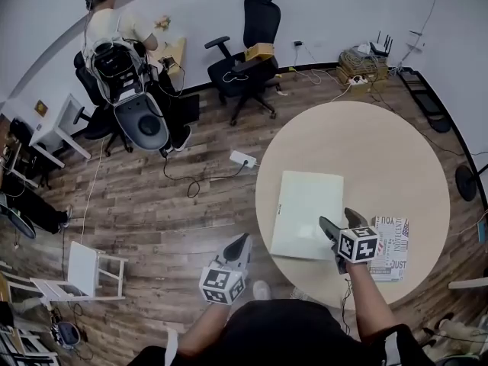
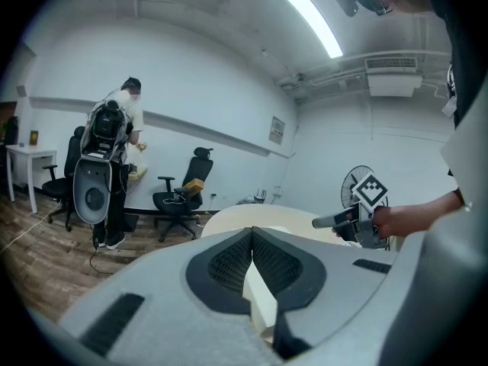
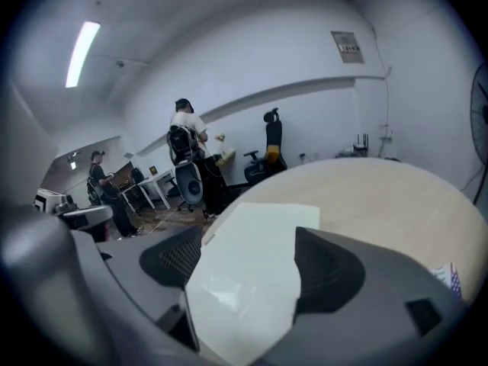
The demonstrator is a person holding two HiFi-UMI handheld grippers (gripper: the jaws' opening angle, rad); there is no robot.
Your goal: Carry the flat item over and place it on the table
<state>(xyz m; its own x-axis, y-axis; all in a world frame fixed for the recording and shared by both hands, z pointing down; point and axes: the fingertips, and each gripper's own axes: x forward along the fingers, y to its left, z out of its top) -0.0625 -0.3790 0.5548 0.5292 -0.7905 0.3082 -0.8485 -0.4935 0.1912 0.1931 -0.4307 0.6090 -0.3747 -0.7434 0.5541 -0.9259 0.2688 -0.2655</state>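
The sheet lies flat on the round desk, near its front edge. The right tongs hang over the sheet's near right corner, spread wide; the sheet shows between them, unpinched. The left tongs are pressed together and empty, beyond the desk's edge, left of the sheet.

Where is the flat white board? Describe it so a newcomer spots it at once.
Find the round beige table. The flat white board lies on its near left part, under the open right gripper. Unlike the printed paper beside it, it is plain, unmarked and larger.
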